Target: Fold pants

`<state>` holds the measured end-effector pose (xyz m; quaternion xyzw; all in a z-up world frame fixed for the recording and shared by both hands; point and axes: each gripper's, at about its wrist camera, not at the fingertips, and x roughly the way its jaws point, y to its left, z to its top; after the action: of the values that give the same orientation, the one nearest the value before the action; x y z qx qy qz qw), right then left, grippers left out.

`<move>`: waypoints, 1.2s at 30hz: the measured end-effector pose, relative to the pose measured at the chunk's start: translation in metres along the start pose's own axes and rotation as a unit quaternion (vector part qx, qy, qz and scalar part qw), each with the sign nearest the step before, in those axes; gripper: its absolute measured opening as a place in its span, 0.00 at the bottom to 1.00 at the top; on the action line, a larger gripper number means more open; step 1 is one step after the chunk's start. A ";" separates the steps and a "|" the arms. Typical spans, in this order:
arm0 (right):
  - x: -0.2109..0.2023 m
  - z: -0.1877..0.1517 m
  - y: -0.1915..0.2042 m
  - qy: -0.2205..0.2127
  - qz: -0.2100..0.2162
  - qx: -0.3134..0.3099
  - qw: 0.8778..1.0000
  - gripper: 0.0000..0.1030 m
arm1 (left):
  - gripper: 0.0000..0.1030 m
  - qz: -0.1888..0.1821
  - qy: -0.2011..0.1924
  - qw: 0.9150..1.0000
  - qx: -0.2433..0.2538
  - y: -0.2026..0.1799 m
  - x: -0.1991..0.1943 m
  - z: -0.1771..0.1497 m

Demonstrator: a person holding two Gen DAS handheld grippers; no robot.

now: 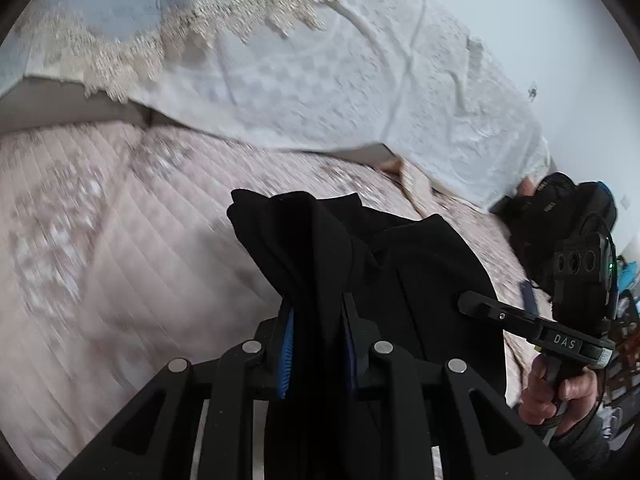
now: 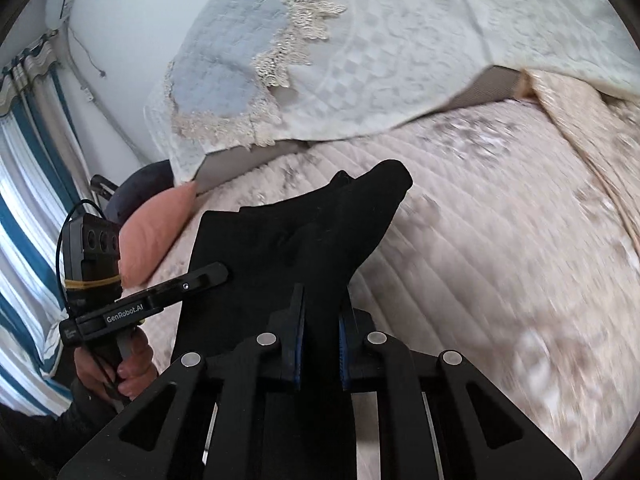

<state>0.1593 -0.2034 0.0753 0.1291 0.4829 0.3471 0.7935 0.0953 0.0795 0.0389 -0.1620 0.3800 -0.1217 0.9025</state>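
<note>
**Two grippers hold black pants over a quilted bed**

In the left wrist view, the left gripper (image 1: 318,312) fills the bottom centre, its blue-padded fingers (image 1: 286,350) closed on a bunch of the black pants (image 1: 420,264). The cloth rises in a peak above the fingers and spreads to the lower right. At the right edge, the right gripper (image 1: 474,304) reaches into that cloth, with a hand (image 1: 560,392) around its handle.

In the right wrist view, the right gripper (image 2: 322,304) sits at bottom centre, clamped on a fold of the pants (image 2: 280,248), which stand up in a point toward the middle of the frame. At lower left, the left gripper (image 2: 218,272) meets the cloth's edge, held by a hand (image 2: 128,368).

Behind the pants lies a pale pink quilt (image 2: 480,260). Farther, across the top, a white lace-trimmed cover (image 2: 400,60) drapes over pillows. A pink cushion (image 2: 148,232) sits at the left, with striped curtains (image 2: 28,200) beyond.
</note>
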 end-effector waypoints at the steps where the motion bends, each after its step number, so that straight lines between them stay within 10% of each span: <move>1: 0.009 0.008 0.002 0.001 0.001 -0.002 1.000 0.12 | 0.22 0.006 -0.001 1.000 0.001 0.006 0.002 0.007; 11: 0.102 0.036 -0.022 0.055 0.001 0.030 0.998 0.13 | 0.26 0.046 0.064 0.996 -0.048 0.075 0.055 0.025; 16: 0.113 0.028 -0.044 0.053 -0.058 0.035 0.996 0.38 | 0.39 0.057 0.060 0.994 -0.075 0.092 0.056 0.011; 25: 0.056 -0.003 0.022 0.011 -0.140 -0.102 0.985 0.38 | 0.36 0.104 0.001 0.994 -0.017 0.038 -0.022 0.002; 36: 0.062 -0.048 0.040 0.035 -0.172 -0.126 0.976 0.39 | 0.36 0.146 0.042 0.988 0.013 -0.002 -0.019 -0.033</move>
<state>0.1194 -0.1386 0.0315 -0.0690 0.4781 0.2683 0.8335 0.0582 0.0773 0.0306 -0.0876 0.4351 -0.0005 0.8961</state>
